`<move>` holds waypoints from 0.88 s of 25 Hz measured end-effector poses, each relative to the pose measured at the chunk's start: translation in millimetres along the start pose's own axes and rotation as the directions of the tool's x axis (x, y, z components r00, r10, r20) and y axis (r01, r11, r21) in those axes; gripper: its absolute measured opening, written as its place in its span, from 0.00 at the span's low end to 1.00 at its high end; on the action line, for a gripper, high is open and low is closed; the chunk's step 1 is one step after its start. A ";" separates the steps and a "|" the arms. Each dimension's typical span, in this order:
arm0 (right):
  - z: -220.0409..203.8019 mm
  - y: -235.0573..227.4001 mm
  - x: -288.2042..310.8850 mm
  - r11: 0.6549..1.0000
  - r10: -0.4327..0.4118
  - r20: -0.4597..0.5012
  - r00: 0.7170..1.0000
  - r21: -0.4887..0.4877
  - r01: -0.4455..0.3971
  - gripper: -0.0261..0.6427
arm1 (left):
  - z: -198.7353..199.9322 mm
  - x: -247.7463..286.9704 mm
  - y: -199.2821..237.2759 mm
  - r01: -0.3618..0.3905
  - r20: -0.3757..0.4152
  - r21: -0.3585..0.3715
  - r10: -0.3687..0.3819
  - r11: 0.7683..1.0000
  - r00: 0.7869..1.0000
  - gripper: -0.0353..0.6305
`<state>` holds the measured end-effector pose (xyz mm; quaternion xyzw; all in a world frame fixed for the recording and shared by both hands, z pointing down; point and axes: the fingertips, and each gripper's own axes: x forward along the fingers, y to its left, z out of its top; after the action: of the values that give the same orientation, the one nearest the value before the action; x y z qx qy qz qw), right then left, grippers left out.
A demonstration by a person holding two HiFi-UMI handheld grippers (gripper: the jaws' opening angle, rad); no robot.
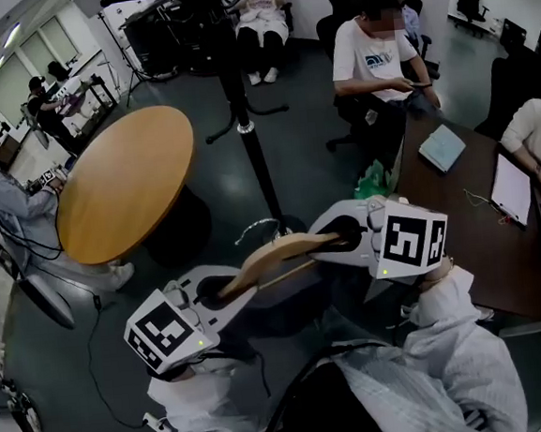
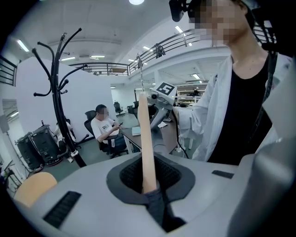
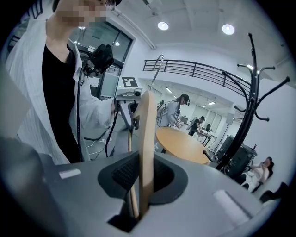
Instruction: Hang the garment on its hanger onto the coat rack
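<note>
A light wooden hanger (image 1: 279,254) with a metal hook (image 1: 253,229) is held level in front of me, and grey cloth (image 1: 292,298) hangs under it. My left gripper (image 1: 222,290) is shut on the hanger's left end, where dark fabric (image 2: 158,206) is also caught in the jaws. My right gripper (image 1: 343,237) is shut on the right end. Each gripper view shows the hanger bar (image 2: 145,148) (image 3: 145,148) running away from the jaws (image 2: 149,185) (image 3: 141,185). The black coat rack (image 1: 243,119) stands ahead of me, with branching hooks (image 2: 58,69) (image 3: 252,83).
A round wooden table (image 1: 126,181) is left of the rack. A dark desk (image 1: 479,230) with a laptop and a notebook is on the right. People sit on office chairs (image 1: 342,11) beyond the rack. Black cases (image 2: 39,148) stand near the rack's foot.
</note>
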<state>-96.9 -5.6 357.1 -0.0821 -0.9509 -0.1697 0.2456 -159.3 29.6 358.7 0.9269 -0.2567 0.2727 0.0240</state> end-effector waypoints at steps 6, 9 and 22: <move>-10.8 -116.1 3.5 1.000 -0.025 0.003 1.000 -0.007 0.025 0.10 | 26.5 21.0 112.6 0.030 0.000 0.021 -0.030 0.999 1.000 0.10; -33.4 -164.3 8.0 0.999 -0.037 0.003 0.999 -0.019 0.037 0.10 | 27.2 44.9 159.7 0.025 0.007 0.028 -0.025 0.999 1.000 0.10; -58.8 -295.7 -7.1 0.993 -0.109 -0.039 0.993 -0.051 0.107 0.10 | 66.0 91.7 284.3 0.073 0.052 0.064 -0.076 0.995 0.996 0.10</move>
<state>-135.7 -302.2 318.4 -0.0330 -0.9442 -0.2076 0.2537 -199.7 -271.5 322.9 0.9432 -0.2137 0.2543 -0.0014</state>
